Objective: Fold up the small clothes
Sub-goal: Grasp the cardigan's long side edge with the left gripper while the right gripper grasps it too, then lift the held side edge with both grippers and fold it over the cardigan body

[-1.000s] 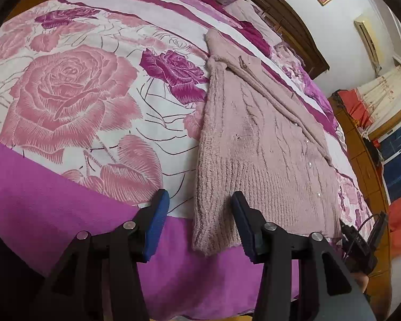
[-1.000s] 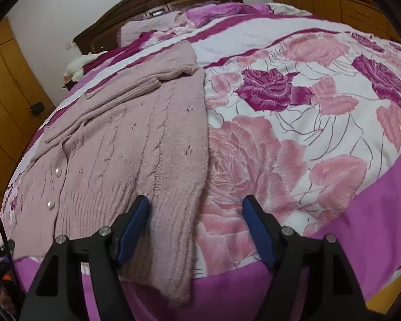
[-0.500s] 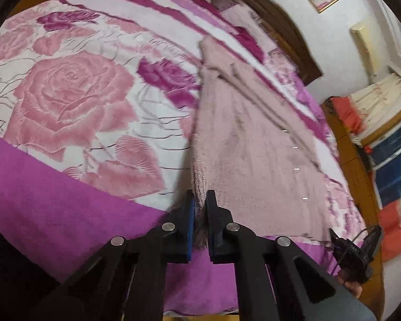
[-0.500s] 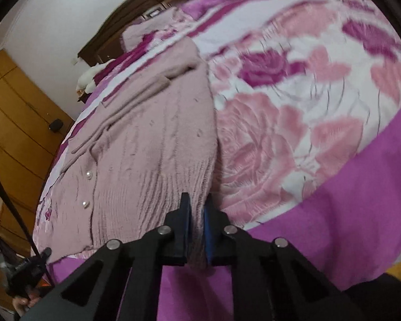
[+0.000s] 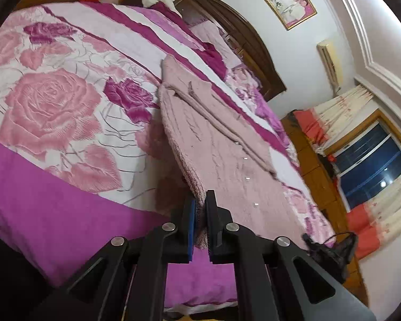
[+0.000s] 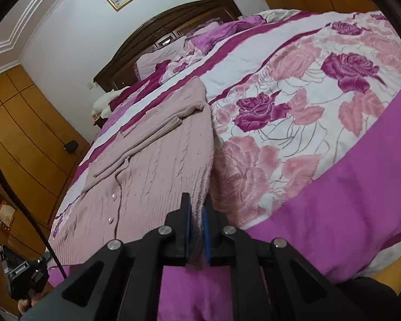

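Observation:
A dusty-pink cable-knit cardigan [image 5: 222, 149] with small buttons lies lengthwise on the rose-print bedspread [image 5: 50, 107], its sleeves folded across the chest. My left gripper [image 5: 199, 208] is shut on the cardigan's hem corner and holds that corner lifted off the bed. In the right wrist view my right gripper [image 6: 197, 211] is shut on the other hem corner of the cardigan [image 6: 152, 165], also raised, with the side edge pulled taut. The bedspread [image 6: 294, 112] lies beside it.
A magenta band [image 5: 53, 208] runs along the bed's near edge. The dark wooden headboard [image 6: 173, 26] and pillows [image 6: 160, 56] are at the far end. Wooden wardrobes [image 6: 21, 133] stand on one side, a window with curtains [image 5: 369, 165] on the other.
Both grippers went from open around the hem corners to shut on them, then lifted the corners off the bed. The views have tilted upward.

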Demonstrator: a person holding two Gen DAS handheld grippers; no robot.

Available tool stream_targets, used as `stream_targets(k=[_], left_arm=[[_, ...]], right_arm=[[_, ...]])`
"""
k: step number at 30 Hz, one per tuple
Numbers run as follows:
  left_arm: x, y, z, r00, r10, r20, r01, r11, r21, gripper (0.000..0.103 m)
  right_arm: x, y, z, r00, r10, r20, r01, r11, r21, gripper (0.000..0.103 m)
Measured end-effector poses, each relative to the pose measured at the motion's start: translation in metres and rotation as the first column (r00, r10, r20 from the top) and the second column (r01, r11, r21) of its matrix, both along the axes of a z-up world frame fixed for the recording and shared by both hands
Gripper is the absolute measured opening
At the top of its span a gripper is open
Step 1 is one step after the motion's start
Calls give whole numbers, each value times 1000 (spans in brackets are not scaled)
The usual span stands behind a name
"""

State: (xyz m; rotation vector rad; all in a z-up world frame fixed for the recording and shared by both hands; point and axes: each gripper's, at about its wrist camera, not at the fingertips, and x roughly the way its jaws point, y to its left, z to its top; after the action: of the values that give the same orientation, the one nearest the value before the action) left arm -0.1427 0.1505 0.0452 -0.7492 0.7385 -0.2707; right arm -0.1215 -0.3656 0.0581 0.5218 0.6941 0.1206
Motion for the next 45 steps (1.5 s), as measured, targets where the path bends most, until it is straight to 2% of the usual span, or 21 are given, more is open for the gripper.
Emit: stream_targets(k=[3, 5, 8, 13, 19, 25, 33, 38, 42, 45], left_arm=[[1, 1, 0, 999, 3, -32, -1, 996, 84, 0], [0, 3, -3, 998, 19, -62, -11, 992, 128, 0], [-4, 9, -4, 996, 27, -82, -18, 993, 115, 0], [-24, 17, 14, 999, 42, -28, -39, 995, 87, 0], [-54, 16, 33, 1000, 28, 7, -29, 995, 91, 0], [-85, 16, 41, 1000, 16, 22, -18, 996, 93, 0], [-111, 15, 52, 999, -17, 48, 12, 994, 111, 0], [-133, 20, 45, 1000, -23, 20, 22, 997, 68, 0], [-151, 24, 36, 1000, -17, 6, 17, 1000, 19, 0], [-162, 18, 39, 1000, -23, 9, 22, 999, 47, 0]], right_arm=[[-4, -2, 2, 1000, -1, 10, 1, 1000, 5, 8], [-6, -7, 3, 1000, 0, 19, -1, 999, 54, 8], [-14, -18, 15, 997, -4, 71, -4, 993, 118, 7], [-25, -24, 35, 993, 0, 119, -13, 994, 106, 7], [-39, -13, 43, 992, 34, 117, -37, 999, 28, 7], [-69, -19, 50, 992, 39, 121, -44, 998, 40, 7], [-109, -16, 55, 992, 64, 110, -62, 998, -17, 7], [-135, -18, 58, 987, 51, 153, -50, 999, -12, 7], [-149, -17, 54, 988, 63, 141, -65, 998, 11, 7], [-164, -12, 50, 990, 86, 114, -85, 996, -19, 7]])
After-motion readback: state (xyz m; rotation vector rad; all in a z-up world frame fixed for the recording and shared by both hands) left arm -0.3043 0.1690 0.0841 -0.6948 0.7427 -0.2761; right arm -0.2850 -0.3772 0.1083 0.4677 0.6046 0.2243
